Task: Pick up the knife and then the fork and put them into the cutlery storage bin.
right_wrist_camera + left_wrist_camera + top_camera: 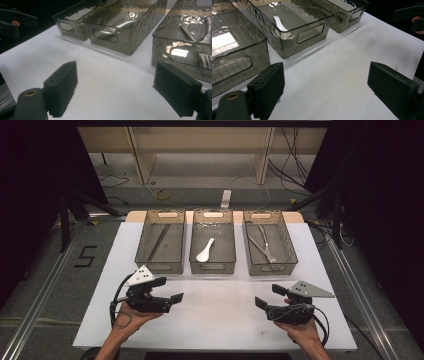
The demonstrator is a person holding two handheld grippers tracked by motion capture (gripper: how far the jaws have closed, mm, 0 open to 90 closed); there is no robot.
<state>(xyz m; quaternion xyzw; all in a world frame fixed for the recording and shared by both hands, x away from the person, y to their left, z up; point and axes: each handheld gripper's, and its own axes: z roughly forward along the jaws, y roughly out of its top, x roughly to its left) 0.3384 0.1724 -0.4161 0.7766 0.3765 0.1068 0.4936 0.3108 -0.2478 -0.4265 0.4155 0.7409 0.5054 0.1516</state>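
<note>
High view: bins hold chopsticks (159, 241), spoon (205, 251), fork (266, 245).

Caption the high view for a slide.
Both open grippers, left gripper and right gripper, hover over the white table before three bins holding sorted cutlery.

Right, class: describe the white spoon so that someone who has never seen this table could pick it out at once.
On the white table, three smoky see-through bins stand in a row at the far side. Look in the middle bin: the white spoon lies there alone, bowl toward the person. The left bin holds a dark stick, the right bin metal cutlery; only the spoon is white.
</note>
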